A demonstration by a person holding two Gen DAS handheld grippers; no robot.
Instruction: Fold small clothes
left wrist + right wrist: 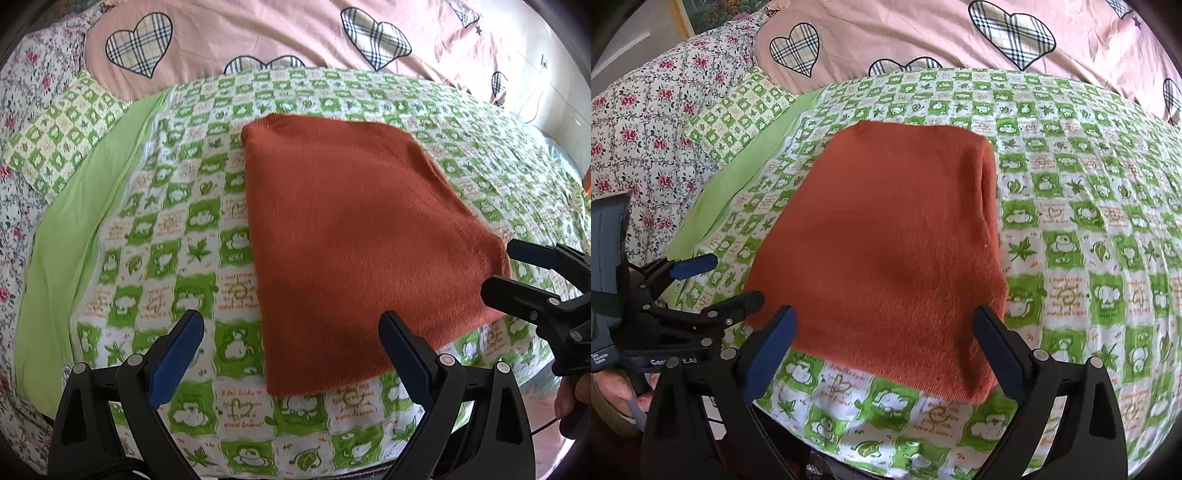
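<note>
A rust-orange knitted garment [354,236] lies folded into a flat rectangle on the green-and-white checked bed cover [192,229]. It also shows in the right wrist view [886,243]. My left gripper [291,325] is open and empty, hovering above the garment's near left edge. My right gripper [884,321] is open and empty above the garment's near edge. The right gripper appears in the left wrist view [498,269], open beside the garment's right corner. The left gripper appears in the right wrist view [737,278], open beside the garment's left corner.
A pink quilt with plaid hearts [258,33] lies at the far side of the bed. A floral sheet [646,129] and a green checked pillow [738,110] lie at the left. A plain green strip [74,229] borders the cover. The bed's near edge is just below the grippers.
</note>
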